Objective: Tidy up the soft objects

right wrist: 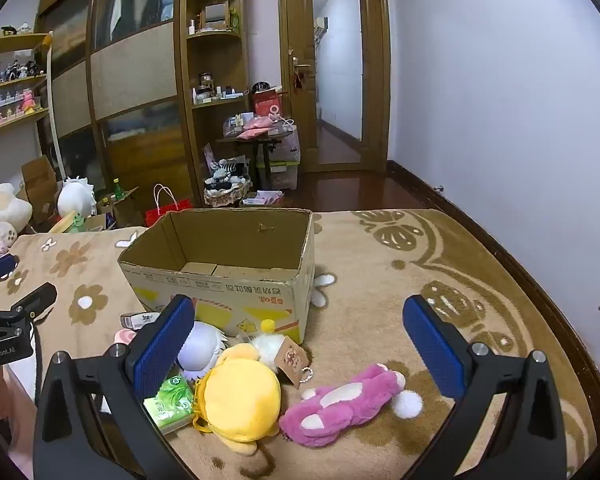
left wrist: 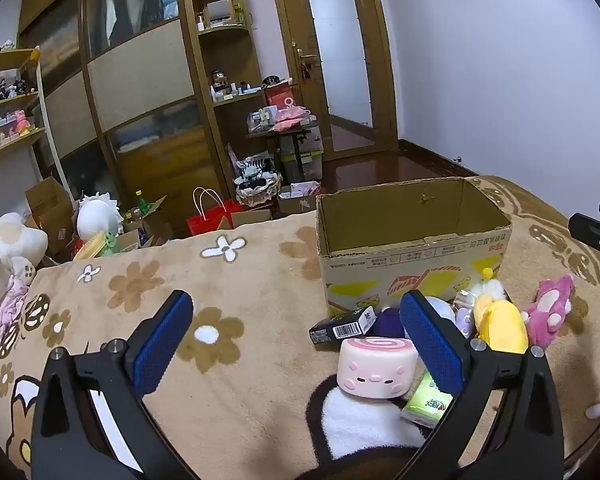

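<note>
An open, empty cardboard box (left wrist: 414, 236) (right wrist: 220, 276) stands on the tan flowered blanket. In front of it lies a heap: a pink roll-cake plush (left wrist: 374, 366), a yellow plush (right wrist: 240, 398) (left wrist: 500, 326), a pink bear plush (right wrist: 344, 404) (left wrist: 550, 310), a pale purple plush (right wrist: 200, 346), a white fluffy toy with a tag (right wrist: 270, 346). My left gripper (left wrist: 296, 344) is open, low over the blanket, the roll-cake by its right finger. My right gripper (right wrist: 300, 348) is open and empty above the yellow and pink plushes.
A green tissue pack (right wrist: 172, 402) (left wrist: 428, 402) and a black barcode box (left wrist: 342, 326) lie in the heap. Large white plush toys (left wrist: 4, 256) sit at the blanket's left end. Beyond the bed are boxes, a red bag (left wrist: 214, 218), shelves and a door.
</note>
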`<action>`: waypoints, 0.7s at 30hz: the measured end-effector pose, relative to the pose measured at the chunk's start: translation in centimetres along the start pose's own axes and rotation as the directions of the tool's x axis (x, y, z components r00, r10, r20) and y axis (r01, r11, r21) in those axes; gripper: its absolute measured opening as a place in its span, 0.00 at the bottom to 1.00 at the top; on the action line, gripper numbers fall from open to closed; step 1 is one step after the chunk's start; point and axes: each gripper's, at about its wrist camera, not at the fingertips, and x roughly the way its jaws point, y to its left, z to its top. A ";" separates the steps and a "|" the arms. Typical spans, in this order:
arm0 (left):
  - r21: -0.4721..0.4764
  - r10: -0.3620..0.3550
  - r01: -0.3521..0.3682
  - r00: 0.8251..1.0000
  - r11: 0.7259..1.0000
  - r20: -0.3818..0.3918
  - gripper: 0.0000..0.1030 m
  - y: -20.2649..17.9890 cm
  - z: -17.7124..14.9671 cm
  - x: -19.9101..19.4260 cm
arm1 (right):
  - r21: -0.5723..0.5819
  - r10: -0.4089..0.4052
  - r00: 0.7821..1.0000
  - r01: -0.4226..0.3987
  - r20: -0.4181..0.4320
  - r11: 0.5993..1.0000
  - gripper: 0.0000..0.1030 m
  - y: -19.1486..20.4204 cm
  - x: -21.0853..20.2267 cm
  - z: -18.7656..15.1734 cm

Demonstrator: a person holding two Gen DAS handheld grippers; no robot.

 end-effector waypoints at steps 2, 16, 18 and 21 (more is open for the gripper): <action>-0.002 -0.003 0.003 1.000 1.000 -0.005 0.99 0.0 0.0 0.0 | 0.000 -0.001 1.000 0.001 0.004 1.000 1.00 0.0 0.0 0.0; 0.004 -0.012 0.012 1.000 1.000 -0.009 0.99 -0.5 0.0 0.0 | -0.002 -0.001 1.000 0.001 0.005 1.000 1.00 0.0 0.0 0.0; 0.005 -0.015 0.015 1.000 1.000 -0.011 0.99 -0.3 0.0 -0.2 | -0.003 -0.001 1.000 0.001 0.005 1.000 1.00 0.0 0.0 0.0; 0.003 -0.015 0.015 1.000 1.000 -0.017 0.99 -0.2 0.0 0.3 | -0.002 -0.002 1.000 0.002 0.004 1.000 1.00 0.0 0.0 0.0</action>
